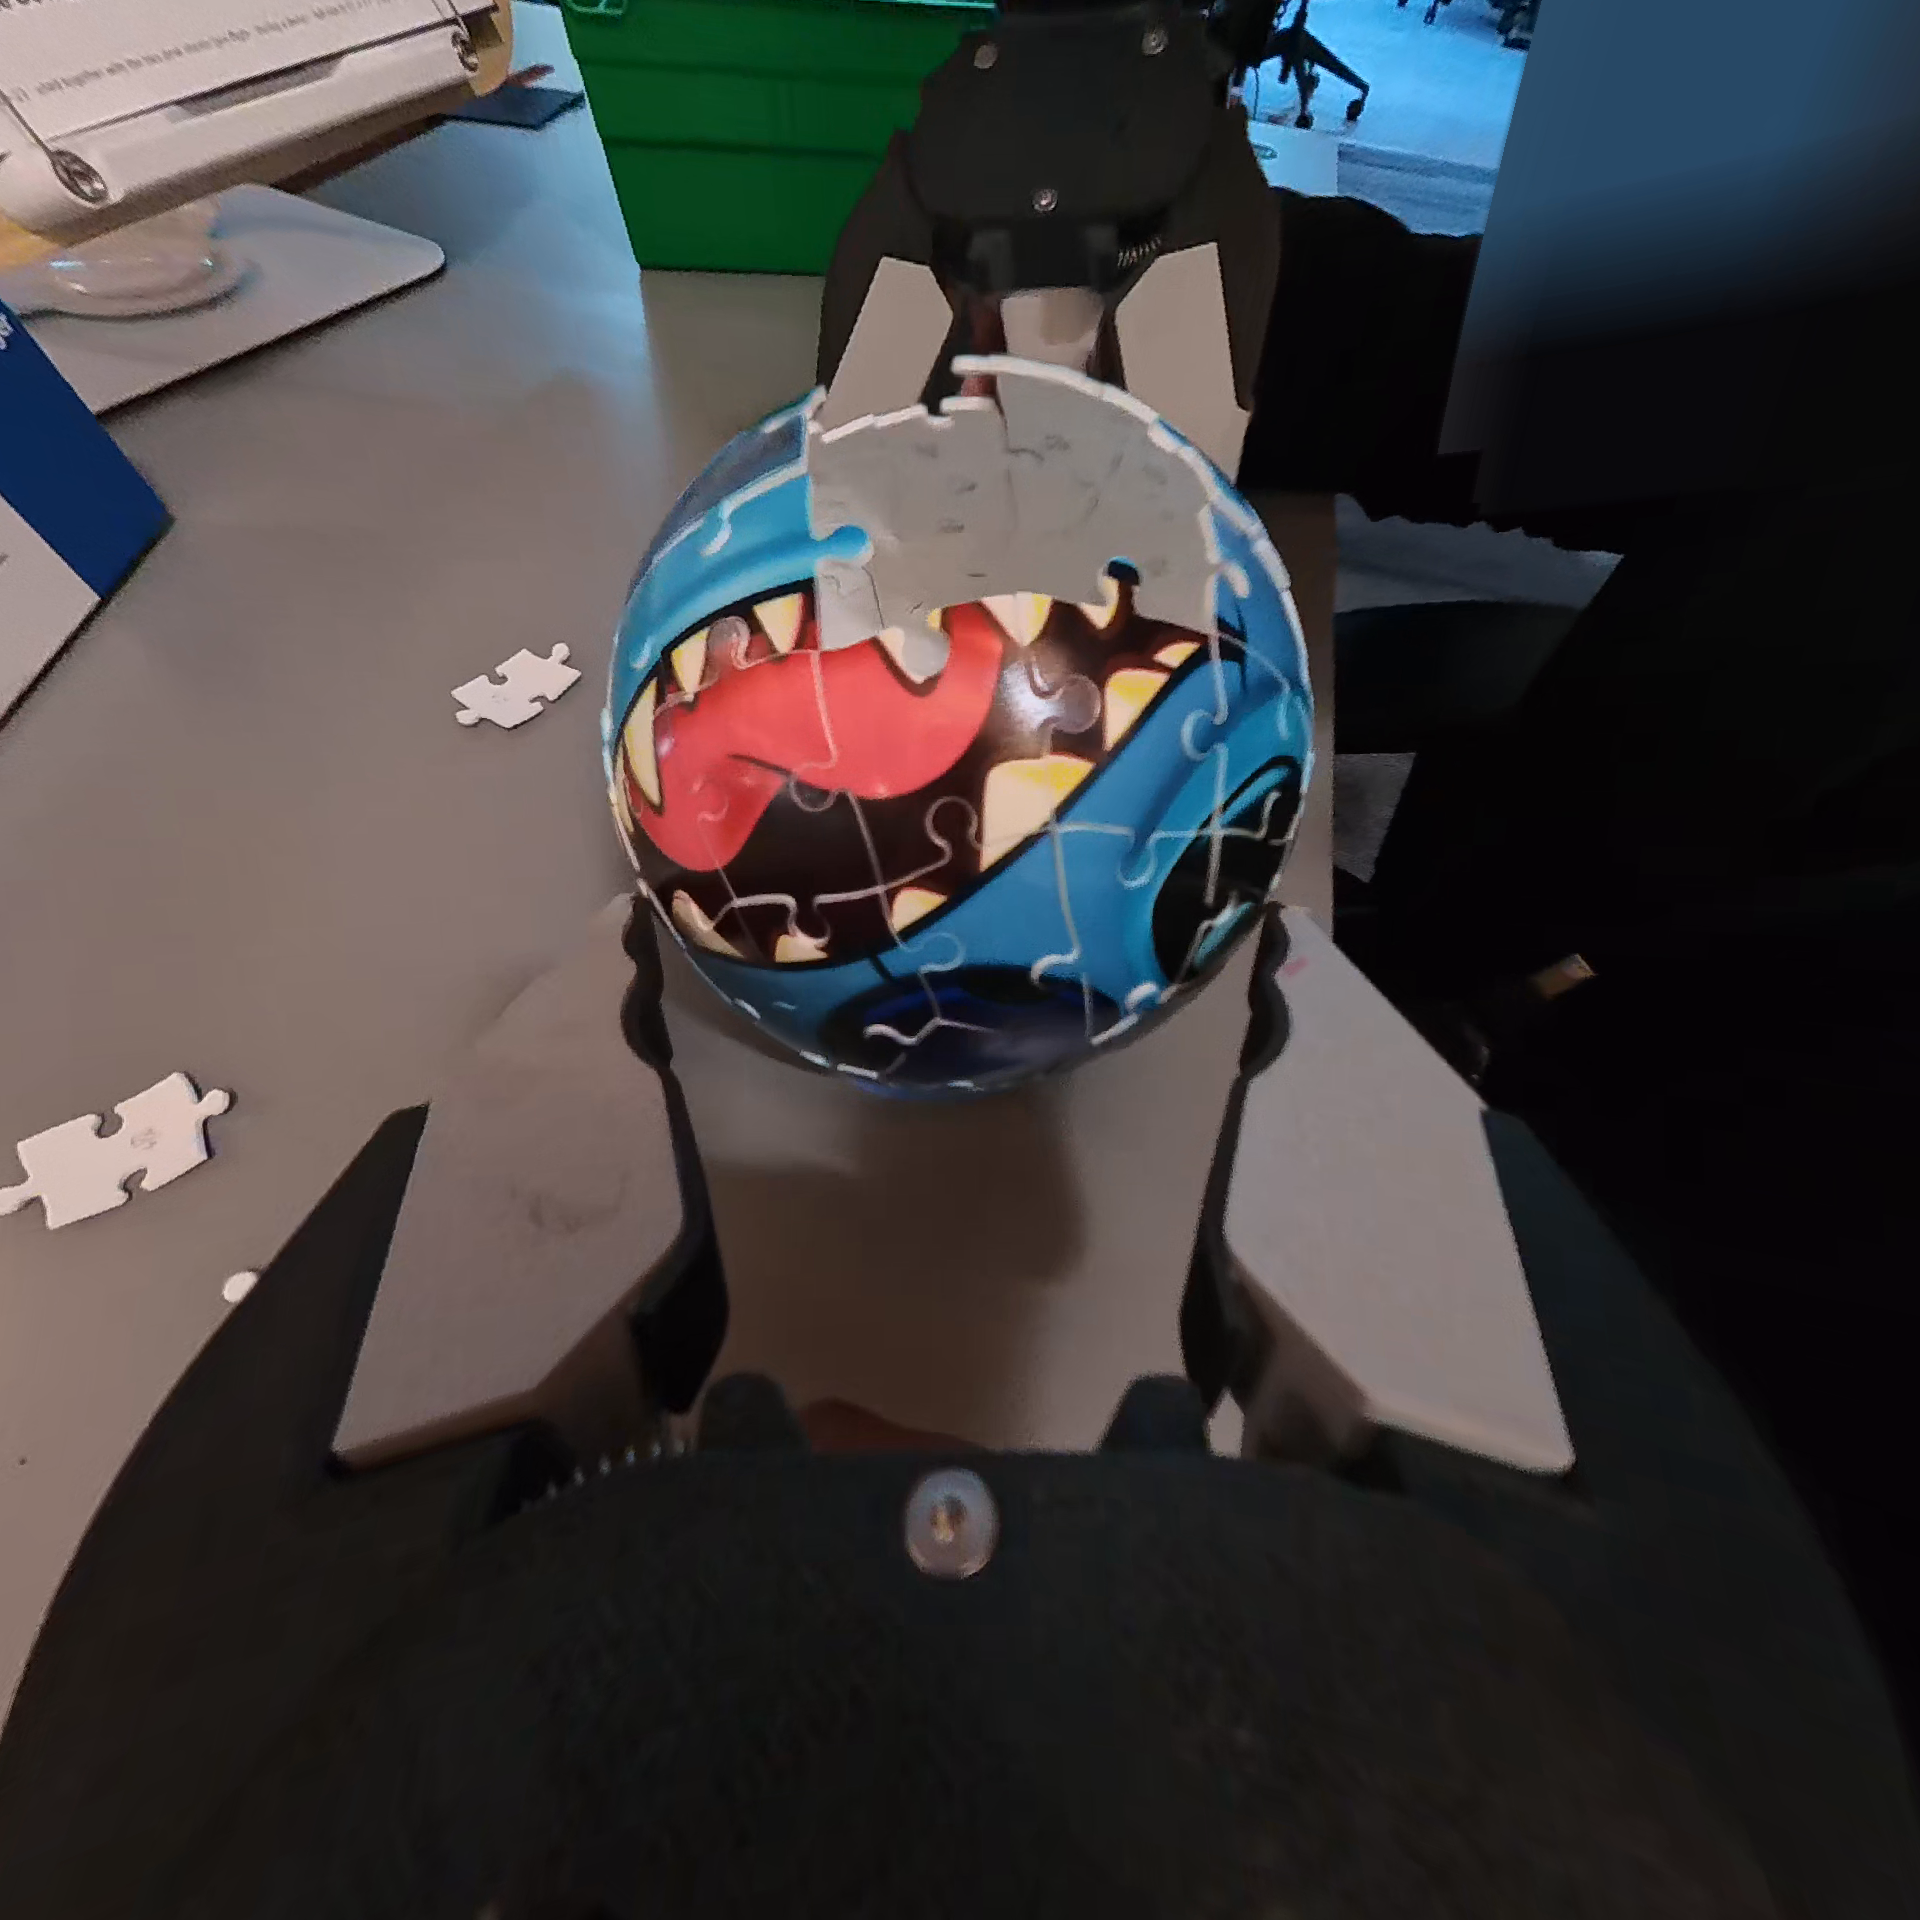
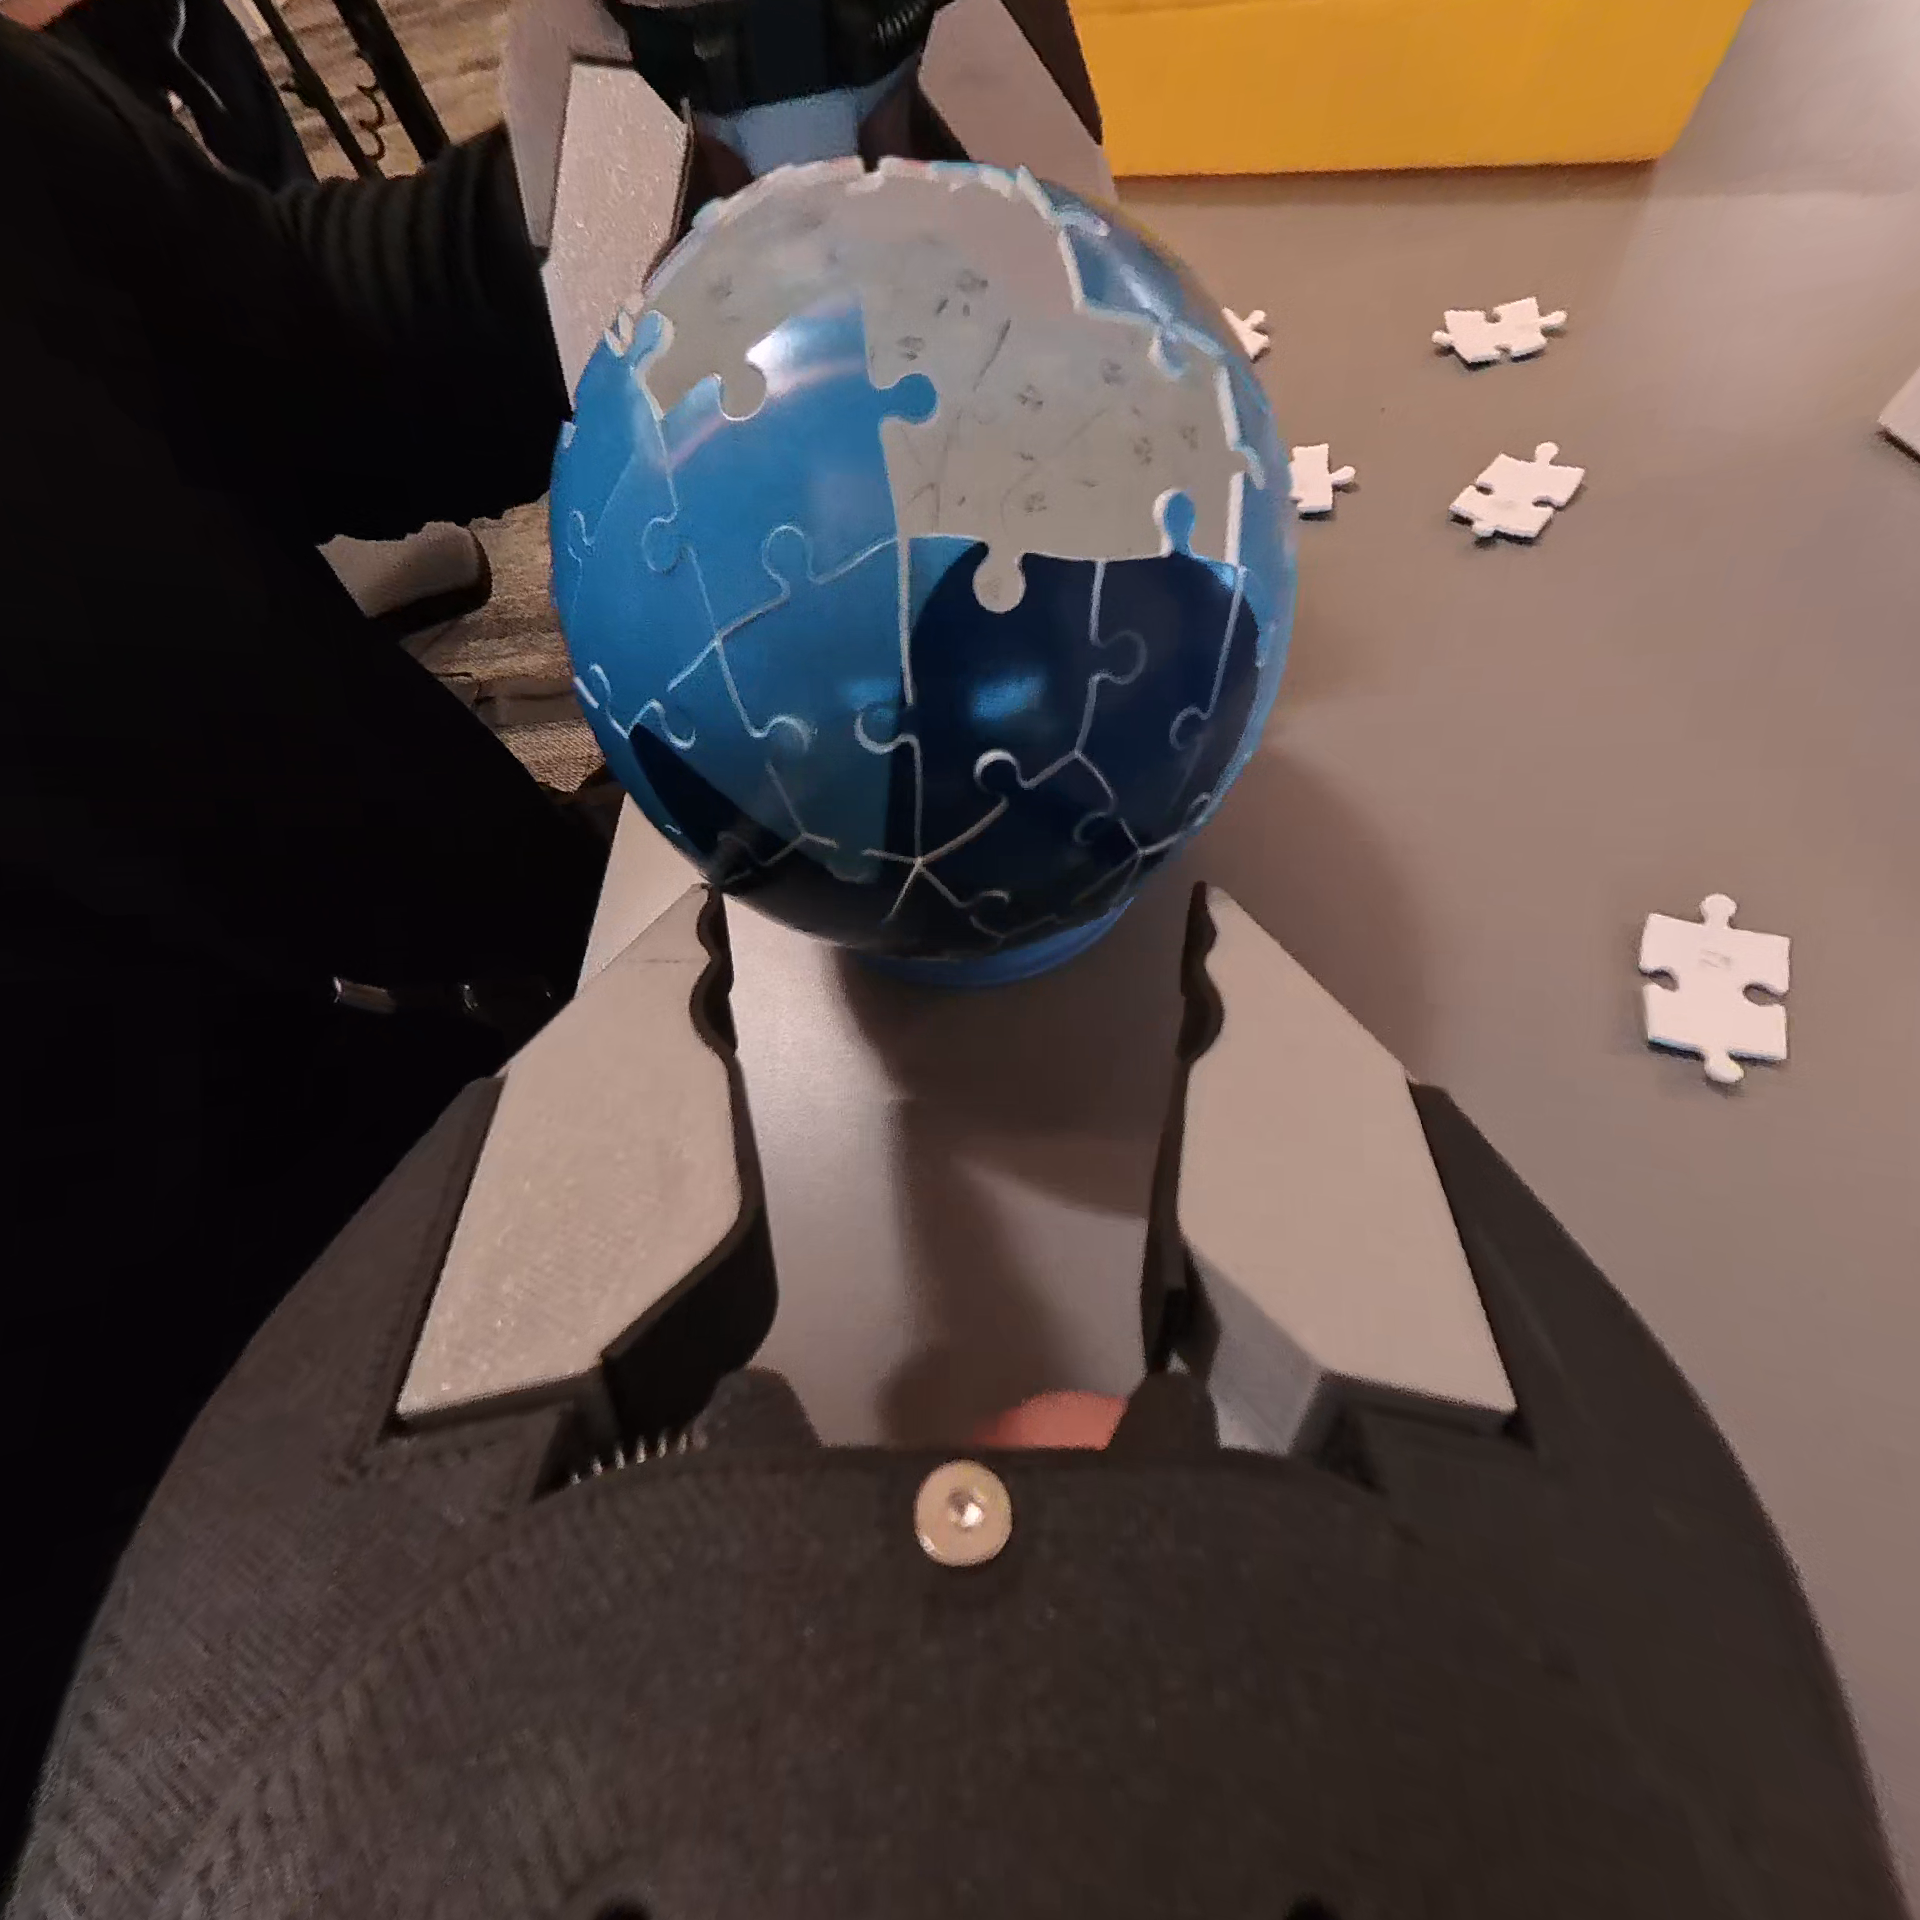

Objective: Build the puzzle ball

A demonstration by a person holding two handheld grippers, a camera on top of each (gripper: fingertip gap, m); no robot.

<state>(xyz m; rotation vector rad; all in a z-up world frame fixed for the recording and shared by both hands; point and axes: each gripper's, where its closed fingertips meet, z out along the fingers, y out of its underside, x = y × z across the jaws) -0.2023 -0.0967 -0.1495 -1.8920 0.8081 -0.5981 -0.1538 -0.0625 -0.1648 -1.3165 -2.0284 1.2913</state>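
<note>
In the left wrist view, two loose white pieces (image 1: 516,686) lay on the grey table (image 1: 312,831) at the left of the frame. A third loose piece (image 1: 114,1148) lay lower down, near the left edge. A green box (image 1: 748,135) stood at the top, left of middle. The ball (image 1: 956,748) sat in the middle of the frame on the table. It had a big red mouth with yellow teeth, and blue all around. Its top was not done, so the pale inside of the far pieces showed through the gap. The left gripper (image 1: 956,914) had its jaws wide apart, one on each side of the ball's lower part. I could not tell if they touched it. The right gripper (image 1: 1023,374) showed behind the top of the ball.

In the right wrist view, a dark sleeve (image 2: 260,520) filled the left side. The ball (image 2: 914,582) stood in the middle on a small blue base (image 2: 987,961). The right gripper (image 2: 951,914) was wide open just in front of it and held nothing. More white pieces (image 2: 1714,987) lay at the right. A yellow box (image 2: 1403,83) stood at the top right.
</note>
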